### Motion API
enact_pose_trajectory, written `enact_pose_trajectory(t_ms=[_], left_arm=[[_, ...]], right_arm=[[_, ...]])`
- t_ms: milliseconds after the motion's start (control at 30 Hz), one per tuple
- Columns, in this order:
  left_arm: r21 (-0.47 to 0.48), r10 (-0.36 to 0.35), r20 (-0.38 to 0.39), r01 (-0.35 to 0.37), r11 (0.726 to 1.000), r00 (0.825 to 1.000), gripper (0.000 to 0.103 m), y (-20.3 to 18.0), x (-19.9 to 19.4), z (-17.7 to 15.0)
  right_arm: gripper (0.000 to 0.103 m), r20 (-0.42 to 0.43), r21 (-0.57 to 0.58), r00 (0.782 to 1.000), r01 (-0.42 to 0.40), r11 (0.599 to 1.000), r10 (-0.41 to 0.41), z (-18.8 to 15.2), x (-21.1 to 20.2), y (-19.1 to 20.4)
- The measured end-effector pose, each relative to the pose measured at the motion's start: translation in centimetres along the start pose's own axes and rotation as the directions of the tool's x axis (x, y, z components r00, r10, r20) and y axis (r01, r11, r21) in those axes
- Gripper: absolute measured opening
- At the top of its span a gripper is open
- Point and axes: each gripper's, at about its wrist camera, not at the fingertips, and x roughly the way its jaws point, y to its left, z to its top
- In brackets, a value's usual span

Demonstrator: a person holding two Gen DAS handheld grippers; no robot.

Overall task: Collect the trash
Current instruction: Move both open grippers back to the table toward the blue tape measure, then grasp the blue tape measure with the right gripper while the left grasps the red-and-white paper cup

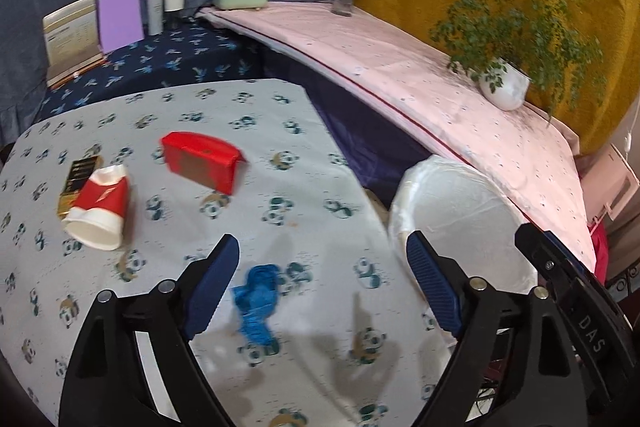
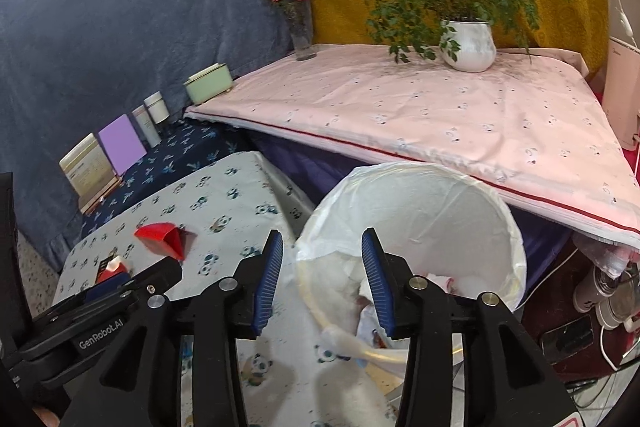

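On the panda-print tablecloth [image 1: 280, 147] lie a red box [image 1: 202, 163], a tipped red and white paper cup [image 1: 98, 213], a black and gold packet [image 1: 78, 179] and a crumpled blue scrap [image 1: 256, 301]. My left gripper [image 1: 322, 239] is open above the cloth. The blue scrap lies below, near its left finger, untouched. A bin with a white liner [image 1: 460, 219] stands off the table's right edge. My right gripper [image 2: 322, 233] is open over the bin's near rim [image 2: 420, 211], with nothing between its pads. Crumpled trash [image 2: 440, 283] lies inside the bin. The red box [image 2: 162, 235] shows at left.
A higher table under a pink cloth [image 2: 440, 119] carries a white plant pot [image 2: 468, 47], a flower vase [image 2: 302, 27] and a green box [image 2: 208, 83]. Cards and bottles [image 1: 120, 15] stand on a dark blue cloth behind. Cables and a power strip [image 2: 608, 307] lie on the floor at right.
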Motion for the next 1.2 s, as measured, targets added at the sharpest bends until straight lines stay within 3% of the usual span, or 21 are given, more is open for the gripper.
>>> enact_pose_trajectory(t_ms=[633,1200], left_arm=[[-0.180,0.167,-0.006,-0.166,0.970,0.986,0.082,11.8,-3.1,-2.4],[-0.270,0.221,-0.050,-0.226,0.936,0.974,0.082,16.8,-2.3,-2.8]], right_arm=[[0.045,-0.118,-0.115,0.988,-0.113,0.987,0.099,-4.7,1.2,8.8],[0.045,-0.223,-0.171,0.967,-0.166,0.971,0.126,-7.6,4.7,13.2]])
